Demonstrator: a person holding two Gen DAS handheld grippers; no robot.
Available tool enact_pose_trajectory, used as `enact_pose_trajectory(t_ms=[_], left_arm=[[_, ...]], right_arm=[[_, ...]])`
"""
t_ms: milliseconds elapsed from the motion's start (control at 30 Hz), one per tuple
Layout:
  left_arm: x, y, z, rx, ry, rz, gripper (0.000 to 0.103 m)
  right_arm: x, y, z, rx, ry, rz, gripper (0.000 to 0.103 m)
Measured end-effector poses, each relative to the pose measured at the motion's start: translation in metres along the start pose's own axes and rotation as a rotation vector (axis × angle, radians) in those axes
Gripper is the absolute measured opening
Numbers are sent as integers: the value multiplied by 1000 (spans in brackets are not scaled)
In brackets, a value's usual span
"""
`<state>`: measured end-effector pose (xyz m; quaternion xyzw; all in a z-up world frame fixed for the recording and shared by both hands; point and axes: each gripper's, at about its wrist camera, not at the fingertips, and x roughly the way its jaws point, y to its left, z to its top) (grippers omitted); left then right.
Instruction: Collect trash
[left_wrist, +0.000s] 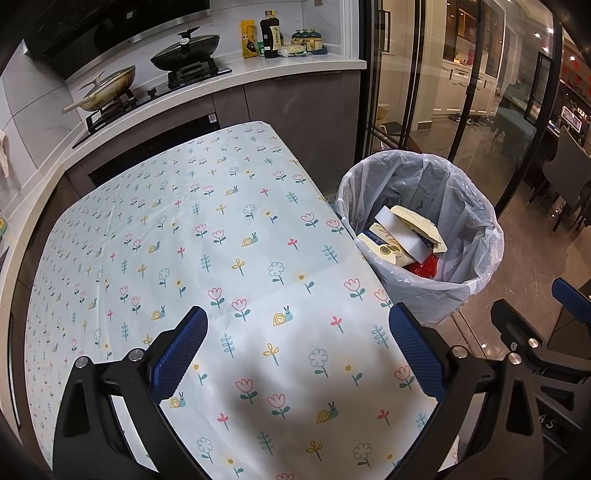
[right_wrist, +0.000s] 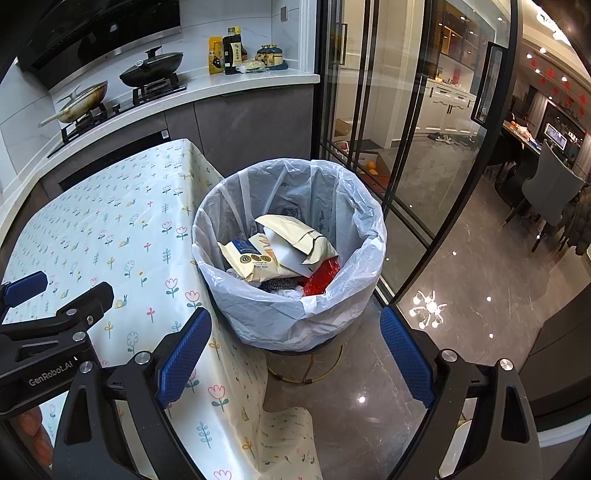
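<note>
Your left claw (left_wrist: 297, 354) and right claw (right_wrist: 295, 356) both hang released, empty. The trash bin (right_wrist: 288, 314), just off the tabletop's (left_wrist: 192, 236) right edge, holds snack wrappers (right_wrist: 258, 258) and a white box (left_wrist: 402, 236).

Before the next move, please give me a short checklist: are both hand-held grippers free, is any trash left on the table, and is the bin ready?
1. Left hand-held gripper open and holding nothing: ok.
2. Right hand-held gripper open and holding nothing: ok.
3. Trash left on the table: none on the part in view; the near edge is hidden, so cannot tell fully.
4. Bin upright beside the table, bag liner folded over its rim: ok.
5. Room left in the bin above the wrappers: ok.
6. Floor around the bin free of dropped trash: ok where visible.
</note>
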<state>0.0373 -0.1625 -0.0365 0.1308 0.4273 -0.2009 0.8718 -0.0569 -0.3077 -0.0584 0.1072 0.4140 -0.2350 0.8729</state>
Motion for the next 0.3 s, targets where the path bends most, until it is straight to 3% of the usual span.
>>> enact_pose_trajectory(t_ms=[300], left_arm=[[4,2,2,-13,6,4,94]], right_arm=[[2,-1,1,0,1,-3,88]])
